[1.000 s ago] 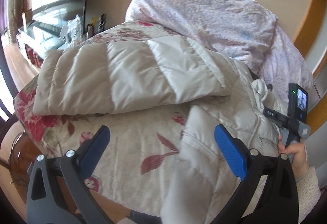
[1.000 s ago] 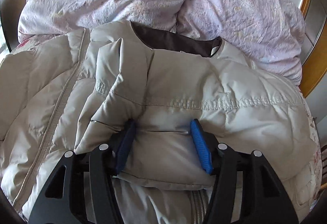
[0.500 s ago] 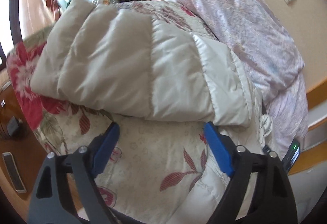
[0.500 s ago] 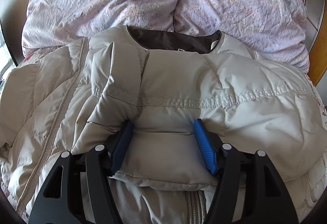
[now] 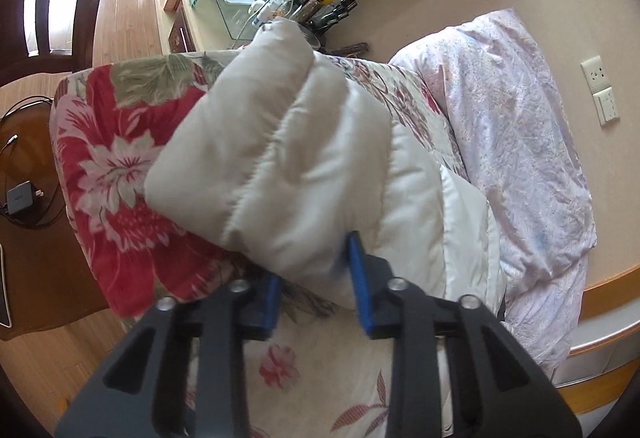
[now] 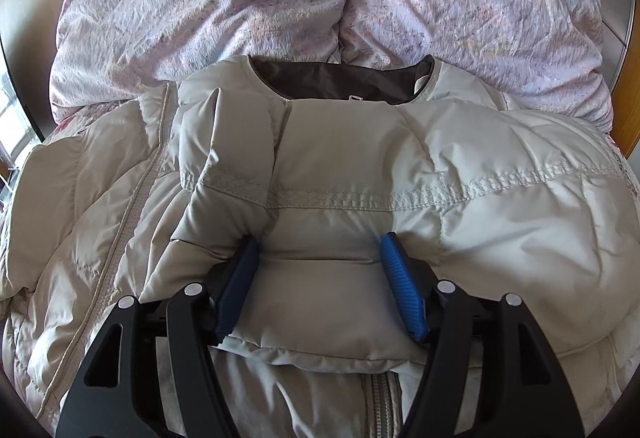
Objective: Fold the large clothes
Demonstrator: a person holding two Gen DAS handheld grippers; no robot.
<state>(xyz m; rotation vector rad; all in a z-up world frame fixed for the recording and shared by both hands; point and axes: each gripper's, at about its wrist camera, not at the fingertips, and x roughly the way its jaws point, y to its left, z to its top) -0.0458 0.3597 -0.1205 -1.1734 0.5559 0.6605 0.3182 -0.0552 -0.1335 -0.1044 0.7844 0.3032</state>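
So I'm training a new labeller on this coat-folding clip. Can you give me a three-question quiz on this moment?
1. True or false: the left tongs grip the sleeve.
2. What do the right tongs pinch? A) lilac duvet B) padded jacket C) floral bedspread
3. Fill in: the jacket's collar lining is dark ____.

Key: 1 true; 2 B; 3 brown.

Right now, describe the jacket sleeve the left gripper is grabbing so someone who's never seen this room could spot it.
Find the bed with the red floral cover and the lilac duvet bunched against the wall. Across the floral cover lies a puffy cream sleeve of a quilted jacket, with the left gripper closed on its near edge. It is the only plain, padded, stitch-ribbed piece among printed bedding.
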